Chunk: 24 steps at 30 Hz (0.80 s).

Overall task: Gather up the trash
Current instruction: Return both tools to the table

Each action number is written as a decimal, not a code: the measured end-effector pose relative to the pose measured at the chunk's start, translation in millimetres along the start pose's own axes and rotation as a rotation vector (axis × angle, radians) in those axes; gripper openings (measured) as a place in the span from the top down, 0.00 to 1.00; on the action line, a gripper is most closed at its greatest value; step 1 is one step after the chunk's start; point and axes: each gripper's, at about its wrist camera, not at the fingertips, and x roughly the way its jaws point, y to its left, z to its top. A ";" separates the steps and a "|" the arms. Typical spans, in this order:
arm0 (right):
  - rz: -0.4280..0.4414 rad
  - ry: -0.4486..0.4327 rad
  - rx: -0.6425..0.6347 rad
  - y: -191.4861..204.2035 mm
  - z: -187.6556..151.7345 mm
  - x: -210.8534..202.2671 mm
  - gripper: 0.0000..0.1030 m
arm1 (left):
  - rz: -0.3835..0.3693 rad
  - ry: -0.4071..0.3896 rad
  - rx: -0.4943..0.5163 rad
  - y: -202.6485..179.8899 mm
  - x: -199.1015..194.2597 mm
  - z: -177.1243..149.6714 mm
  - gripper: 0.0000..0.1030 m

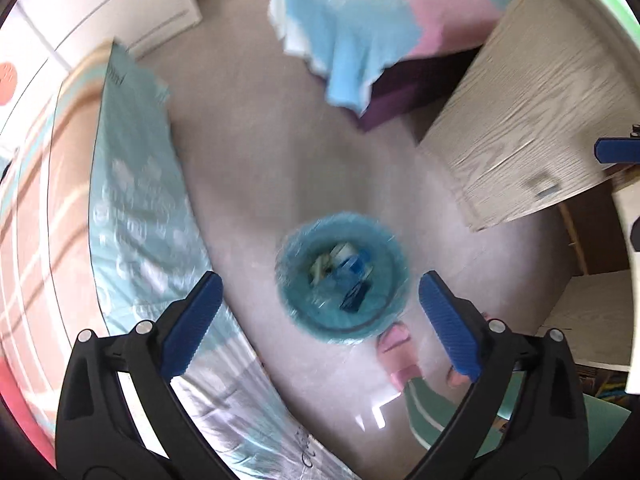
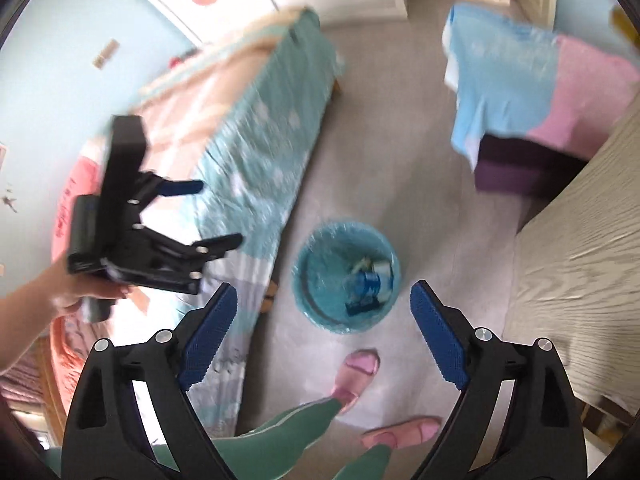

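A round bin with a blue bag liner [image 1: 294, 312] [image 2: 308, 258] stands on the grey carpet far below both grippers. Inside it lies trash [image 1: 348, 274] [image 2: 370, 280]: a blue bottle, wrappers and pale scraps. My left gripper [image 1: 320, 278] hangs high above the bin with its jaws wide apart and nothing between them. It also shows in the right wrist view, as the left gripper [image 2: 220, 214] held in a hand over the bed. My right gripper [image 2: 324, 288] is likewise open and empty, high over the bin. One blue right fingertip [image 1: 616, 151] pokes in at the right edge of the left wrist view.
A bed with a teal cover [image 1: 132, 200] [image 2: 260, 140] runs along the left of the bin. A pale wooden desk [image 1: 520, 120] [image 2: 580, 260] is at the right. A blue and pink blanket [image 1: 360, 20] [image 2: 520, 80] drapes a purple box beyond. The person's feet in pink slippers [image 2: 360, 368] stand beside the bin.
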 end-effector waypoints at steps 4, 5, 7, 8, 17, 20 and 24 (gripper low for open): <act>-0.024 -0.118 -0.024 4.3 3.4 -84.7 0.13 | -0.027 -0.115 0.118 -29.6 -51.4 27.9 0.07; -0.011 -0.143 -0.017 1.3 2.6 -108.3 0.13 | -0.039 -0.143 0.147 -39.7 -64.7 36.0 0.07; -0.028 -0.172 0.006 -6.7 -1.0 -143.8 0.13 | -0.080 -0.186 0.199 -60.7 -88.3 50.8 0.07; -0.047 -0.193 0.010 -11.3 -5.1 -163.3 0.13 | -0.103 -0.212 0.234 -74.3 -101.0 60.3 0.07; -0.317 -0.377 0.112 -72.4 -86.6 -316.7 0.13 | -0.264 -0.340 0.554 -224.7 -169.9 130.4 0.07; -0.436 -0.395 0.140 -104.5 -124.0 -361.3 0.13 | -0.310 -0.359 0.653 -283.1 -175.8 149.3 0.07; -0.557 -0.388 0.169 -146.9 -166.6 -404.8 0.13 | -0.370 -0.348 0.757 -363.3 -178.7 174.0 0.07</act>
